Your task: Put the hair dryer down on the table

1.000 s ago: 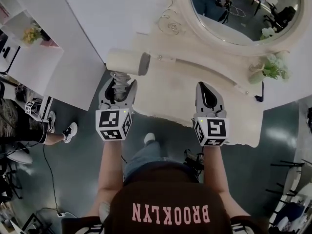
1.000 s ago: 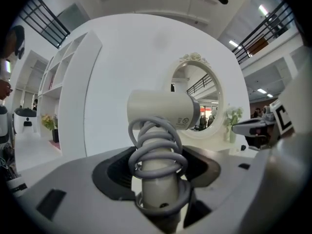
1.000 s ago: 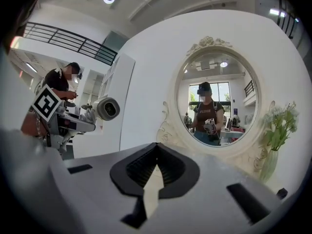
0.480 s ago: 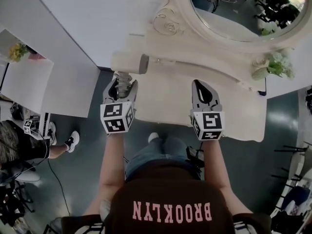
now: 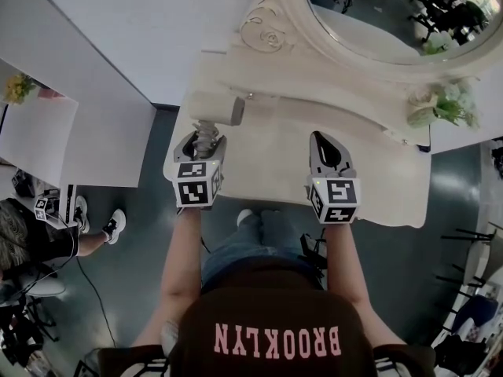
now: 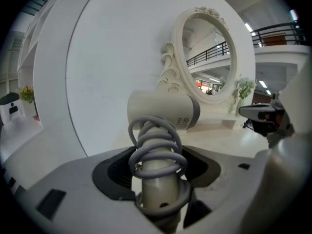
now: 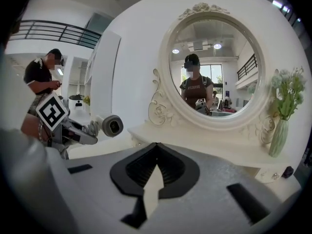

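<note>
Left gripper [image 5: 201,141], seen from the head view, is clamped on the handle of a cream hair dryer [image 5: 214,108], which is held upright with its barrel lying crosswise over the left end of the cream dressing table [image 5: 267,159]. Right gripper [image 5: 325,137] is held over the table's front edge, well apart from the dryer, with nothing in it. An oval mirror [image 5: 393,22] in a carved frame is seen at the back, and a vase of flowers [image 5: 434,107] stands at its right.

From the left gripper view, the dryer's handle [image 6: 157,177] is shown pinched between the two dark pads of the left gripper [image 6: 158,172], with a grey coiled cord [image 6: 158,150] wound round it. The barrel [image 6: 161,110] is seen above the jaws, in front of the mirror [image 6: 207,52]. Whether any part of the dryer touches the tabletop cannot be told.

From the right gripper view, the jaws of the right gripper [image 7: 156,147] are shown closed tip to tip and empty. The hair dryer [image 7: 111,126] is seen at left in the other gripper [image 7: 73,133], off the tabletop's left end. The vase [image 7: 279,135] stands at right, and a person [image 7: 41,79] in a dark shirt stands at far left.
</note>
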A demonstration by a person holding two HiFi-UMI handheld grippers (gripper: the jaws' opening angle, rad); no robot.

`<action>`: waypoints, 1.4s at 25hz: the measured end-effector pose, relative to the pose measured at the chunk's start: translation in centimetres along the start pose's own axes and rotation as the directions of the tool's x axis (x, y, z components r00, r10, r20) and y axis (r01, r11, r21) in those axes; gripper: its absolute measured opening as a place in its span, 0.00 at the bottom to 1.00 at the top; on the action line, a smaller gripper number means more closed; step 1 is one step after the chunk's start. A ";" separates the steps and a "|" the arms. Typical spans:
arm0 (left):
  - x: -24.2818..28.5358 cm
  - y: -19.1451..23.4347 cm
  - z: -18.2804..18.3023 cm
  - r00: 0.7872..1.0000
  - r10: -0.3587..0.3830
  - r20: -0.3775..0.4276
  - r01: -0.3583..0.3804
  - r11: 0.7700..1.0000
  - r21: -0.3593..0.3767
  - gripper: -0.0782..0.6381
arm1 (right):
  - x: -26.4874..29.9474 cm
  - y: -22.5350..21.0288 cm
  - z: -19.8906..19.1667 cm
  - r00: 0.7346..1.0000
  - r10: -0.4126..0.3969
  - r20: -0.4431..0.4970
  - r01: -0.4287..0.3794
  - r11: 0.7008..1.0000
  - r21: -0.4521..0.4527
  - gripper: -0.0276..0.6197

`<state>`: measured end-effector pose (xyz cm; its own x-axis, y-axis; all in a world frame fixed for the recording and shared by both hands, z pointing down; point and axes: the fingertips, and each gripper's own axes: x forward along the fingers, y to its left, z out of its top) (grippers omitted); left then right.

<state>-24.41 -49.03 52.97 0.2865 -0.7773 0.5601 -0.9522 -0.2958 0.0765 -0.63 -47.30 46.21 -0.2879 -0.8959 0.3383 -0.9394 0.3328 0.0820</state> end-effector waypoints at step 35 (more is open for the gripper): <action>7.6 -0.5 -7.1 0.938 -0.020 -0.347 0.039 0.998 0.046 0.49 | 0.8 -0.4 -3.2 0.997 0.004 -0.073 -0.003 1.000 0.009 0.04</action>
<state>-22.48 -50.87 63.02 0.2513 -0.5301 0.8099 -0.9345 -0.3507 0.0604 0.06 -47.23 49.50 -0.2772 -0.8707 0.4063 -0.9401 0.3331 0.0725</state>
